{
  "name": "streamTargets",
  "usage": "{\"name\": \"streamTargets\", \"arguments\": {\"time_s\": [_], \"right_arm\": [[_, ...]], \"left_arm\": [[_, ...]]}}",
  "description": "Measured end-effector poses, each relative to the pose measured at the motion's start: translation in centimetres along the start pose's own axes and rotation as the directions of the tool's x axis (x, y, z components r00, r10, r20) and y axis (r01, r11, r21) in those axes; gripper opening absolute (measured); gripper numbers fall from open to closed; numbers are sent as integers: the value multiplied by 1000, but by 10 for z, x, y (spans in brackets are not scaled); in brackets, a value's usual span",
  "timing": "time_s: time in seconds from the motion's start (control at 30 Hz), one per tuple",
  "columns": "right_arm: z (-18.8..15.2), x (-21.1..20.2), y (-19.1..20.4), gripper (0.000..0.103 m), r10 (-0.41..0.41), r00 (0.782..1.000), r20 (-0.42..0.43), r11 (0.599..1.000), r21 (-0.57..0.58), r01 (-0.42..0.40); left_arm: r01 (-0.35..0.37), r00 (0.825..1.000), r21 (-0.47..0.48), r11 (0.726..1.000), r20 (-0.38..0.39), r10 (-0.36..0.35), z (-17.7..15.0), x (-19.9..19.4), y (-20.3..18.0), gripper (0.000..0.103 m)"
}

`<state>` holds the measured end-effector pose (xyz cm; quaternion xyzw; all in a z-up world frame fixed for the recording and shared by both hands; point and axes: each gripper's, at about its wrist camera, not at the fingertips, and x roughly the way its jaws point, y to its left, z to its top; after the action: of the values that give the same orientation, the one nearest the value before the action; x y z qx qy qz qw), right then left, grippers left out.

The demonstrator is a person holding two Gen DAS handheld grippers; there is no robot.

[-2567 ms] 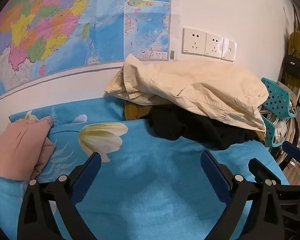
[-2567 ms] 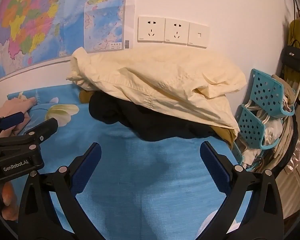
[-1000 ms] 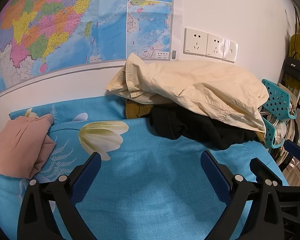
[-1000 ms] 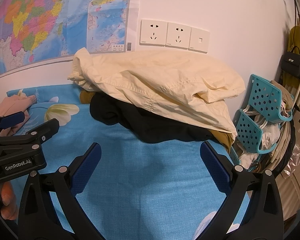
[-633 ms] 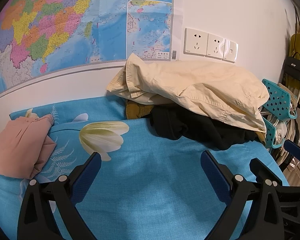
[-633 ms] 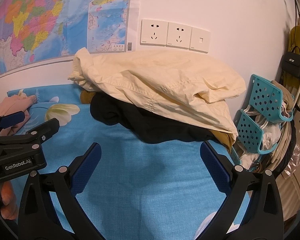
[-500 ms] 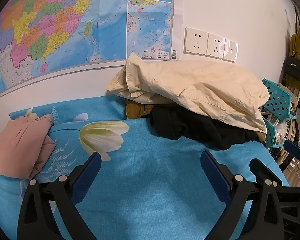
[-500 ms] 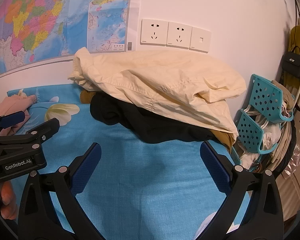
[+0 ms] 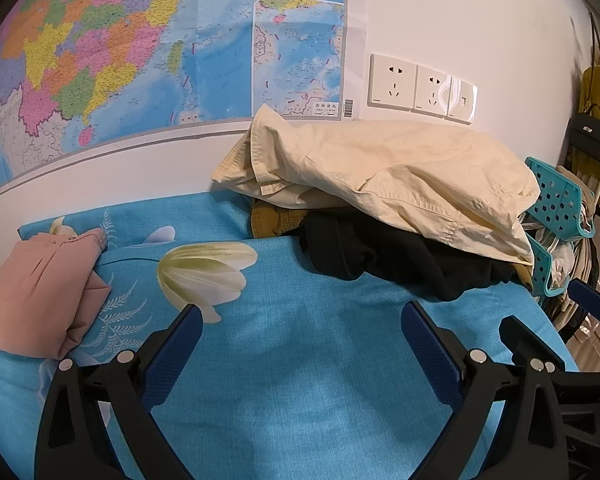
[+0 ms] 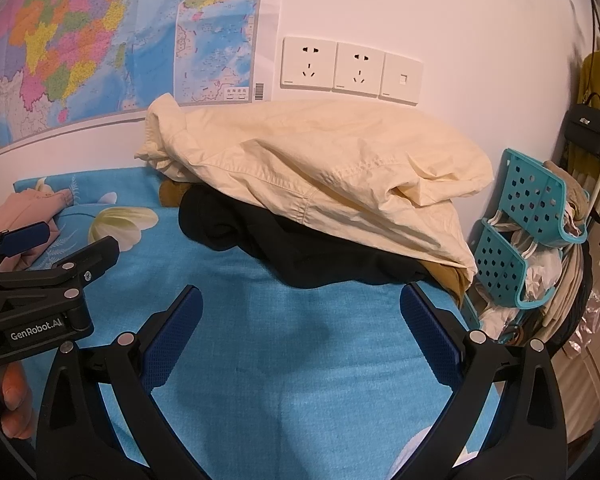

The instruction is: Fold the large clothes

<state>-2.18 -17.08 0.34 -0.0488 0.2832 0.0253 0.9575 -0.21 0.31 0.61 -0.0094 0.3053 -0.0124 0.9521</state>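
Both grippers hover side by side over the blue bedspread, empty, facing a heap of unfolded clothes.

The left gripper (image 9: 300,336) and the right gripper (image 10: 300,316) are each held level and low above the bedspread (image 10: 284,360), jaws spread wide with nothing between them, pointing toward the wall. A fingertip (image 10: 18,404) shows under the left gripper's body at the edge of the right view. Ahead, against the wall beneath the sockets (image 10: 351,70), a cream shirt (image 10: 319,184) lies crumpled on top of a black garment (image 10: 300,252) and a mustard one (image 9: 276,218). A folded pink garment (image 9: 40,284) sits well apart at the left, near the map (image 9: 120,52). A teal basket rack (image 10: 531,216) stands just beside the pile on the right.
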Motion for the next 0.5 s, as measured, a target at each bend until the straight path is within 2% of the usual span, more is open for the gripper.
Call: {"name": "streamTargets", "arguments": {"time_s": [0.5], "right_arm": [[4, 9, 5, 98, 2, 1000, -2, 999, -41, -2]], "left_arm": [[5, 1000, -9, 1000, -14, -5, 2, 9, 1, 96]]}}
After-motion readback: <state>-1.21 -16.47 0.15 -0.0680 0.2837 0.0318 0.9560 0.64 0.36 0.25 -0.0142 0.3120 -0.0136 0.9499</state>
